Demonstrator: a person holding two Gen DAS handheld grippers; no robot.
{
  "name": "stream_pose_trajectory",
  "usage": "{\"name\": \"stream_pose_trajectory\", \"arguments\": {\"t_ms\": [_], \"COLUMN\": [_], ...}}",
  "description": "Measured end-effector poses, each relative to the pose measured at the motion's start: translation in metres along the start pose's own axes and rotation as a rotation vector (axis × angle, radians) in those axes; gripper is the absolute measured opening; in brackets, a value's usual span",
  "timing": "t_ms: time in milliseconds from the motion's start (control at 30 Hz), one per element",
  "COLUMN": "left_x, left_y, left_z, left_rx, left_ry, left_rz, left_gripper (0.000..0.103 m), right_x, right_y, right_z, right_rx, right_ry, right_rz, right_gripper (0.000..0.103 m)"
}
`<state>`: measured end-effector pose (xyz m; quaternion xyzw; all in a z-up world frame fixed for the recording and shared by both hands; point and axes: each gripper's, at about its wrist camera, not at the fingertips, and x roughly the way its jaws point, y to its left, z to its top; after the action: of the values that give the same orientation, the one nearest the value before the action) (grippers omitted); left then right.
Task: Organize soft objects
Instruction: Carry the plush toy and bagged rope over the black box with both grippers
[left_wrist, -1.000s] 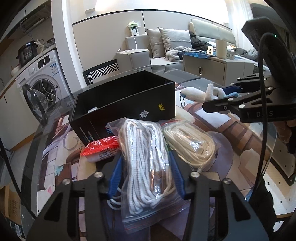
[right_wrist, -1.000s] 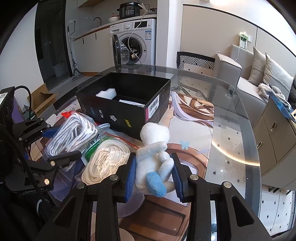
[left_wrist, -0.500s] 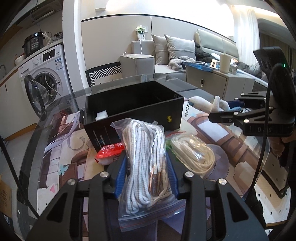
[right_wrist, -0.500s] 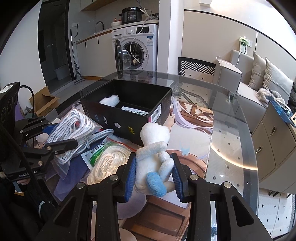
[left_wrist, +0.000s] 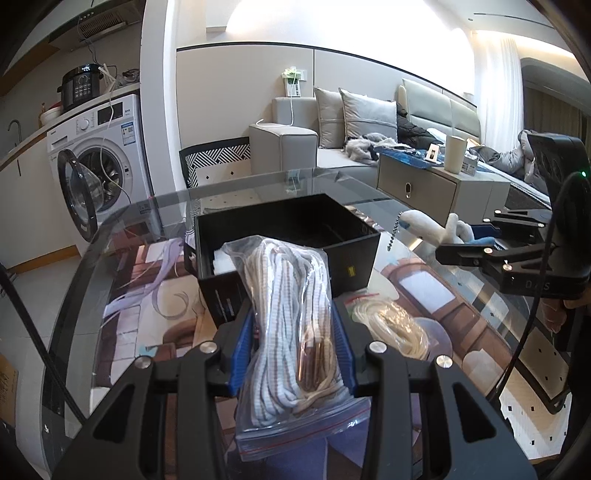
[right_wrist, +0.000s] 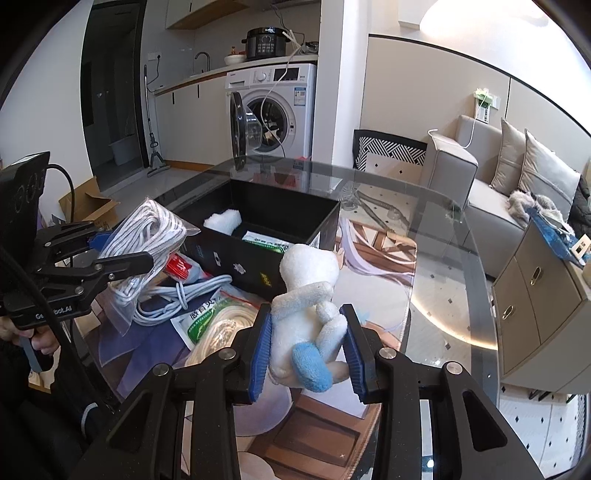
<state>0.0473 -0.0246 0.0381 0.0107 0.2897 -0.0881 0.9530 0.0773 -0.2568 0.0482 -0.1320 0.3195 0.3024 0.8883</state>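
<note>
My left gripper (left_wrist: 291, 350) squeezes a clear bag of rope (left_wrist: 288, 314) and holds it up off the table. My right gripper (right_wrist: 308, 347) pinches a white plush toy (right_wrist: 306, 314) with a blue foot. Just past both sits the open black box (right_wrist: 273, 229), with a few soft things inside. I think I am carrying. Next I need to move each one over the box and let go

Bright daylight, fisheye-warped edges
</note>
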Motion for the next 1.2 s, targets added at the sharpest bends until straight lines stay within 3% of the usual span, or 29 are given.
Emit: {"name": "stream_pose_trajectory", "arguments": {"t_ms": [733, 1200], "left_x": [0.008, 0.028], "left_y": [0.037, 0.045], "left_z": [0.038, 0.052], "left_rx": [-0.095, -0.111], "left_ry": [-0.029, -0.006], "left_rz": [-0.047, -0.065], "left_gripper": [0.039, 0.039], "right_x": [-0.006, 0.018], "right_y": [0.004, 0.017], "right_z": [0.031, 0.054], "right_rx": [0.074, 0.073], "right_ry": [-0.062, -0.035], "right_rz": [0.019, 0.037], "right_gripper": [0.036, 0.036]}}
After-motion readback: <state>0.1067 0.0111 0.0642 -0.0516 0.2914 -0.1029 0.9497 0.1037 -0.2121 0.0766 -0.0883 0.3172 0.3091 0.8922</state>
